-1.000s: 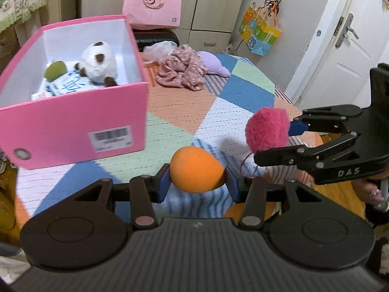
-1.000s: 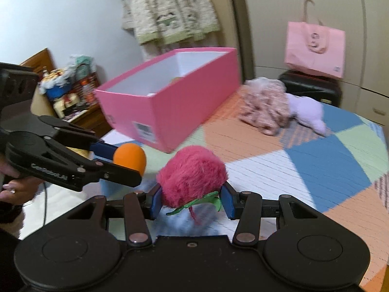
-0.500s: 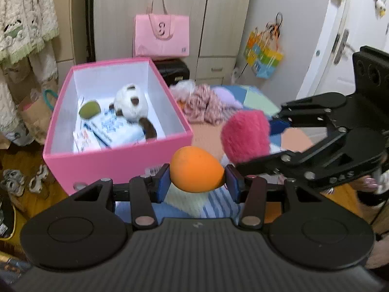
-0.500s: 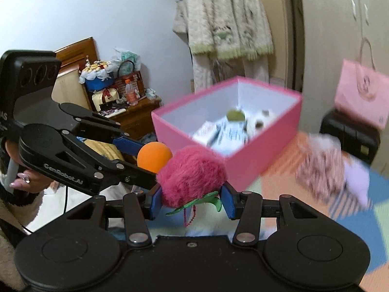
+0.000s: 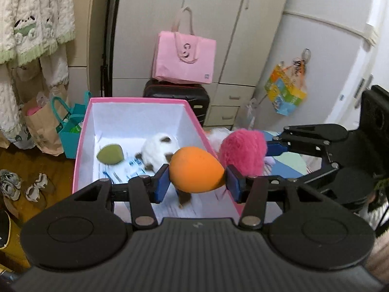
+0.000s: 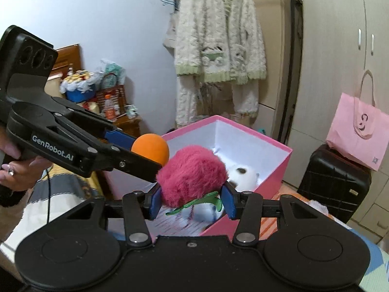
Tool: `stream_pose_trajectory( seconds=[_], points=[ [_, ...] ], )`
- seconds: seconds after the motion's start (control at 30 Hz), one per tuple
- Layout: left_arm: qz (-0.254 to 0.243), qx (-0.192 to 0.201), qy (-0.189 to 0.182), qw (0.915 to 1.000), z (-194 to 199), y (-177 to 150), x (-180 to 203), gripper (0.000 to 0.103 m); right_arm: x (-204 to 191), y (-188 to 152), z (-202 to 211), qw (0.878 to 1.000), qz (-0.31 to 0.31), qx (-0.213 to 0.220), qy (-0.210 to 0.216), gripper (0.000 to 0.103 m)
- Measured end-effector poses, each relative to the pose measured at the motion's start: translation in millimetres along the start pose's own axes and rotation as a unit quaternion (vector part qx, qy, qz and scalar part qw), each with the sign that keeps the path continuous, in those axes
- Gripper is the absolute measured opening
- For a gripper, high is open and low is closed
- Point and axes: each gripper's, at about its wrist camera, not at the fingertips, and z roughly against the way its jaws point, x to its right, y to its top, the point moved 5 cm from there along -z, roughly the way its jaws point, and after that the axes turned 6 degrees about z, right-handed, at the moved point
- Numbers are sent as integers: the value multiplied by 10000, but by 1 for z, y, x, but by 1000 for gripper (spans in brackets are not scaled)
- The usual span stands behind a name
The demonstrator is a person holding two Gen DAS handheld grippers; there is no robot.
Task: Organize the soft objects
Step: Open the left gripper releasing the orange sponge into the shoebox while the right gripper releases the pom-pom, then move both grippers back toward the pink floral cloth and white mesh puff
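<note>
While its blue pads press both sides of an orange egg-shaped sponge [image 5: 196, 169], the left gripper [image 5: 197, 185] hangs above the open pink box [image 5: 136, 101], the sponge lying crosswise between the jaws. Just beside it, the right gripper [image 6: 192, 200] is clamped on a fuzzy magenta plush ball [image 6: 192, 174] with a green felt leaf [image 6: 201, 200] drooping under it; in the left wrist view this ball sits over the box's right wall. Inside the box lie a green sponge [image 5: 110, 154], a white-and-brown plush animal [image 5: 157, 150], blurred, and some blue-printed packets [image 5: 121, 172] on the white floor. Beyond the box a pink paper bag [image 5: 186, 59] stands on a black suitcase [image 5: 177, 97] before pale cupboards, and a fluffy white cardigan [image 6: 218, 41] hangs at the wall.
</note>
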Motion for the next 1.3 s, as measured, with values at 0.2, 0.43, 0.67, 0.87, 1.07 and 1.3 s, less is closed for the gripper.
stream_pose_trajectory(
  seconds=[0.2,0.43,0.67,0.87,1.07,1.3],
  points=[
    [425,-60,220,9988,-43,35,-33,48,30,19,-48,9995,160,-236,-166,55],
    [370,-215,637,9970,-90,49,-56,48,55,27,-93,9979,287,-471,-344,55],
    [374,-188,938,9947,-117,58,-67,58,63,27,-126,9927,669,-695,-720,59],
    [270,-92,1070,9939,-108,59,-69,71,73,25,-120,9954,405,-450,-747,68],
    [119,-3,888,9960,-68,52,-60,71,75,22,-72,9977,-79,-2,-667,68],
    [-263,-28,903,9956,-22,38,-36,71,72,9,-11,9947,-670,-68,-771,68]
  ],
)
